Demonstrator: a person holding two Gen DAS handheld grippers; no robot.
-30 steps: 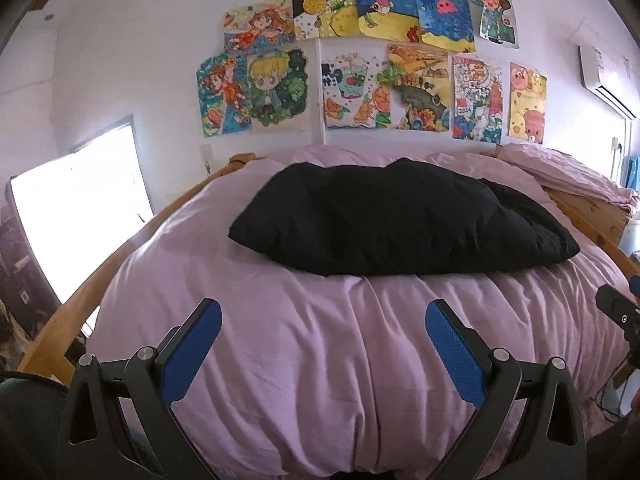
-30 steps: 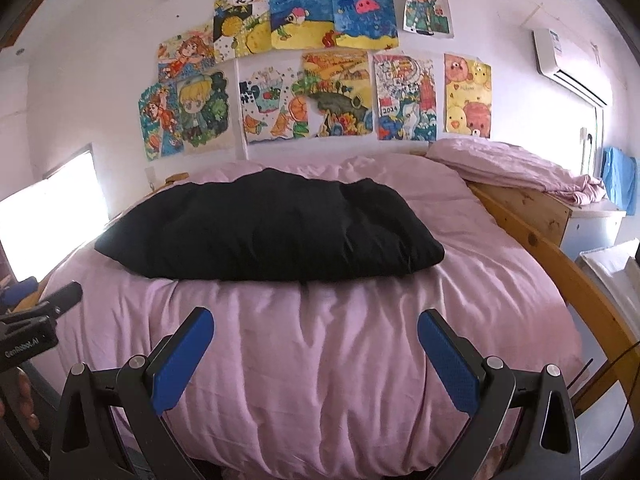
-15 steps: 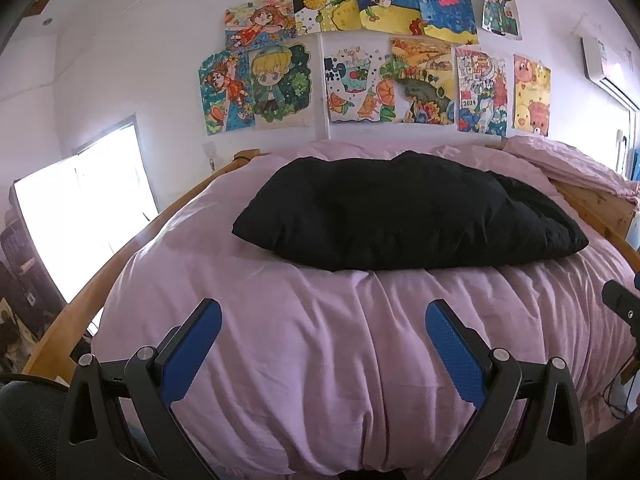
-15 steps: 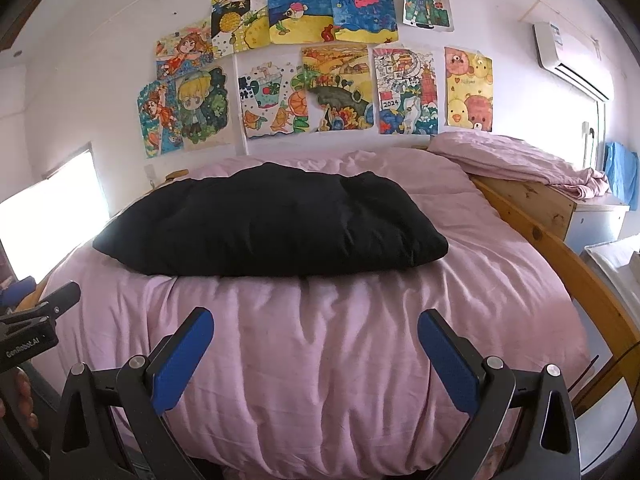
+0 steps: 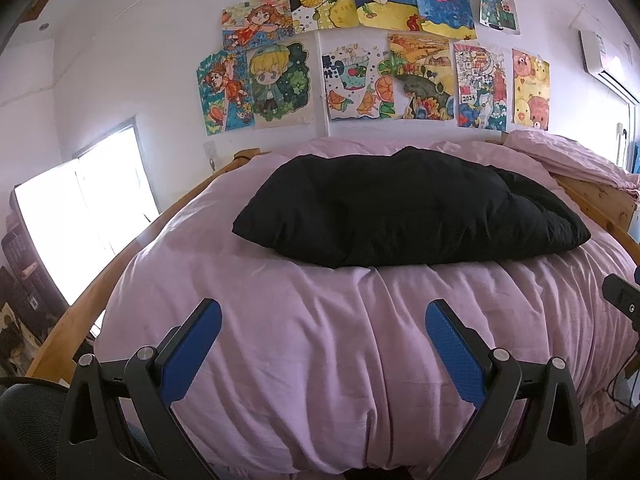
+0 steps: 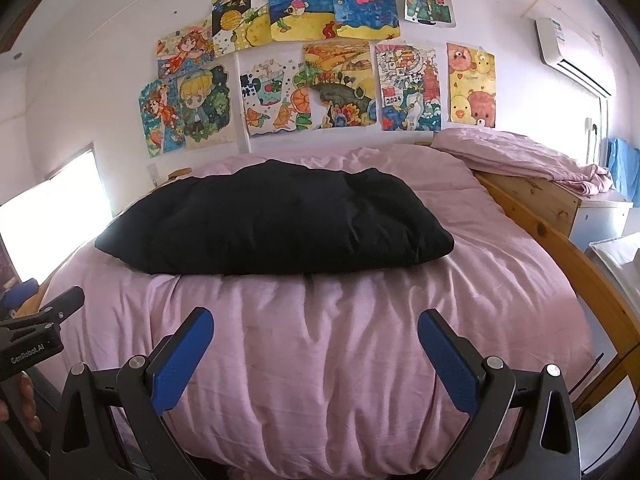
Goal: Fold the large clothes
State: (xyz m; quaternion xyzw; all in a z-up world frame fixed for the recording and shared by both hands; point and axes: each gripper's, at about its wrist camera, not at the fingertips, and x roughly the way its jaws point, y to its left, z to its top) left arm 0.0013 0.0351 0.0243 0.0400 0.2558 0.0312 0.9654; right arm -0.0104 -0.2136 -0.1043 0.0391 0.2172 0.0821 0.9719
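Observation:
A large black garment [image 5: 408, 208] lies in a flat folded bundle on the pink bed cover [image 5: 320, 340], well beyond both grippers; it also shows in the right wrist view [image 6: 276, 220]. My left gripper [image 5: 323, 344] is open and empty, held over the near part of the bed. My right gripper [image 6: 316, 344] is open and empty, also over the near part of the bed. The right gripper's tip [image 5: 620, 300] shows at the right edge of the left wrist view. The left gripper [image 6: 40, 328] shows at the left edge of the right wrist view.
A wooden bed frame [image 6: 560, 240] runs along the right side. A pink folded quilt [image 6: 520, 152] lies on a wooden cabinet at the back right. Drawings [image 5: 360, 60] cover the wall. A bright window [image 5: 80, 216] is on the left. An air conditioner [image 6: 572, 56] hangs at the upper right.
Both grippers have risen a little and tilted, so the bed and the black garment sit slightly lower in view. The jaws stay open. The garment has not moved.

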